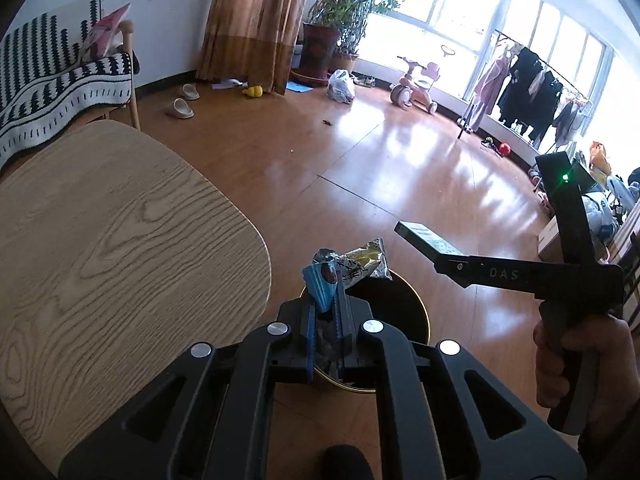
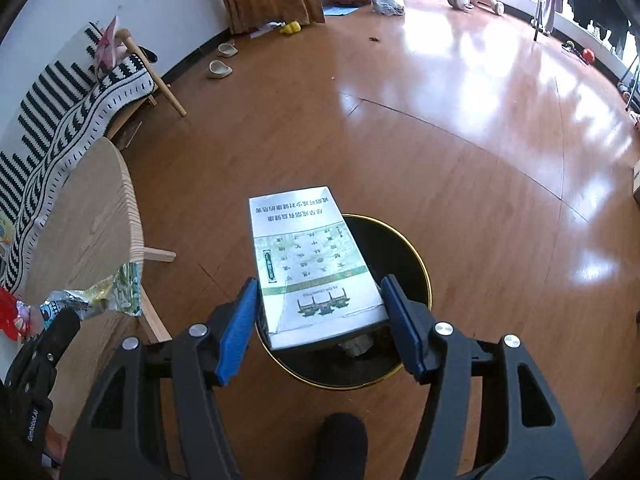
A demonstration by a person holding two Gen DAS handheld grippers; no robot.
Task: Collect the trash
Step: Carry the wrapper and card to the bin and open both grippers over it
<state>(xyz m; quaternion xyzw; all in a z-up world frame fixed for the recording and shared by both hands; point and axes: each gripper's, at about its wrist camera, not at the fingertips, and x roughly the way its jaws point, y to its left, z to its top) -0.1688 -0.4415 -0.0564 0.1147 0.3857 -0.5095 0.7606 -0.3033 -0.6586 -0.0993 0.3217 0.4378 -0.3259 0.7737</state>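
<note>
Crumpled wrappers (image 1: 344, 270) pinched tight in the left gripper (image 1: 326, 312), over the near rim of a black bin (image 2: 400, 248). Flat carton (image 2: 312, 264) clamped between the right gripper's (image 2: 320, 320) blue pads, above the same bin. Wooden table (image 1: 120, 240) alongside.

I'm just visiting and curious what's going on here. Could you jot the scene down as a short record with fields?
Setting: living room, wooden floor
Left gripper: shut on crumpled snack wrappers
Right gripper: closed on a flat cigarette carton
Bin: black trash can with gold rim, below both grippers
Beside bin: light wooden table
Progress: nothing released yet
</note>
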